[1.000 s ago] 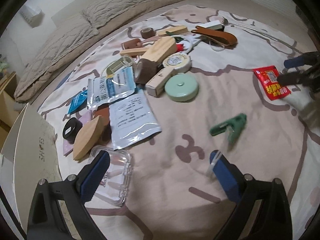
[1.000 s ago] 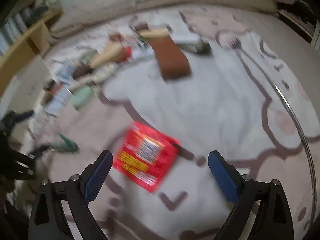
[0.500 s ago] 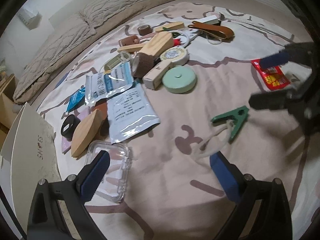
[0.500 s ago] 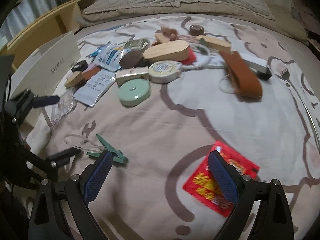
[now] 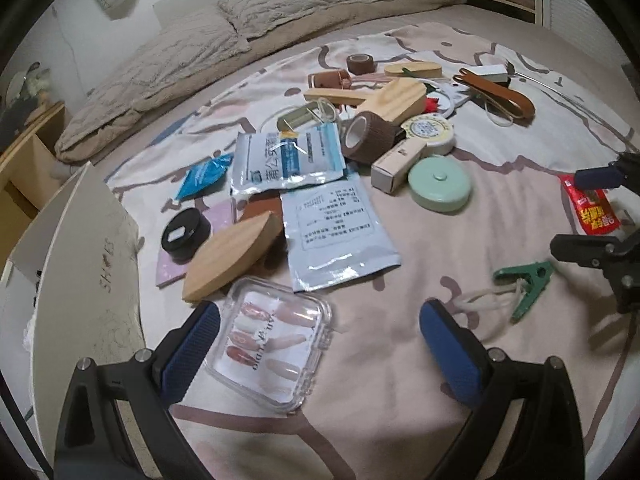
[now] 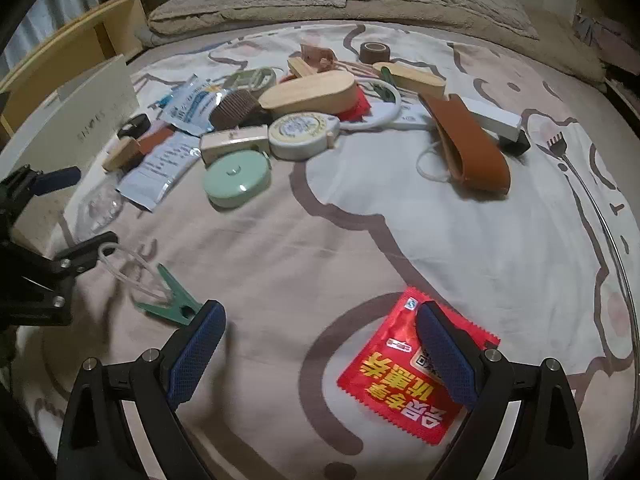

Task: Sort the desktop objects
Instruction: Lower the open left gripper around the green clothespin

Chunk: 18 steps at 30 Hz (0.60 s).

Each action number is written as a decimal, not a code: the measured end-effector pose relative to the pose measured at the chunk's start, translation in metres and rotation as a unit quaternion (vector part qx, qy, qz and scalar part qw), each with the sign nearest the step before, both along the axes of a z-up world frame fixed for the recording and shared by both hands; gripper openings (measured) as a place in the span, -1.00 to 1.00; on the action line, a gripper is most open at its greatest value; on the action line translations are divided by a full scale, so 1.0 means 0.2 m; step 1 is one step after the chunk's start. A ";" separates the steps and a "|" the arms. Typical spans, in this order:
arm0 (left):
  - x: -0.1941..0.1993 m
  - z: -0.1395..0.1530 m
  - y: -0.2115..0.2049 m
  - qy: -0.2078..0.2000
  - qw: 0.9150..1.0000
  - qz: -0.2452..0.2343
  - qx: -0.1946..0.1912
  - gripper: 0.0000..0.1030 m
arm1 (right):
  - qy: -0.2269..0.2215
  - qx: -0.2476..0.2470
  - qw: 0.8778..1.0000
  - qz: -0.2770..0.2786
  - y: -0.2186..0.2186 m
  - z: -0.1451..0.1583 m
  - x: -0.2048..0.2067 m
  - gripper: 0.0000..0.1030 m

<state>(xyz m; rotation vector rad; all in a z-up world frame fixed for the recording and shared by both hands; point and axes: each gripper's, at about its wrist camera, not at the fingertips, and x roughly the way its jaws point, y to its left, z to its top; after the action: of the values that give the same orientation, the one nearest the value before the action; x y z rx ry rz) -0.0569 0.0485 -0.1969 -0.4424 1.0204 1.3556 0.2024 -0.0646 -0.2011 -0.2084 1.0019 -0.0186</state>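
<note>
Both your claws are spread wide, holding nothing: left claw (image 5: 320, 344) above the nail case (image 5: 276, 350), right claw (image 6: 320, 350) beside the red sachet (image 6: 412, 368).

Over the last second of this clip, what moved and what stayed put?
The right claw swung from above the red packet toward the green clip, so the packet now lies under its right finger. The left claw eased nearer the clear nail case. Both stayed open and empty; the clutter lies unchanged.
</note>
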 end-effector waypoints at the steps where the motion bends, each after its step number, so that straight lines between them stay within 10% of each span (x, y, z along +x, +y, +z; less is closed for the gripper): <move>1: 0.01 -0.01 0.00 0.000 1.000 -0.005 -0.004 0.95 | 0.000 -0.008 1.000 0.005 0.01 -0.01 0.00 0.86; 18: 0.12 -0.07 -0.07 0.003 0.997 -0.067 -0.037 0.95 | 0.036 0.001 0.995 0.094 0.19 -0.07 -0.07 0.86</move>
<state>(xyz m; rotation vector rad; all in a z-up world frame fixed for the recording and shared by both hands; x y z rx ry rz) -0.0336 0.0345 -0.2101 -0.4167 1.0884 1.2033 0.1887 -0.0266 -0.2144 -0.3035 1.0502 0.1630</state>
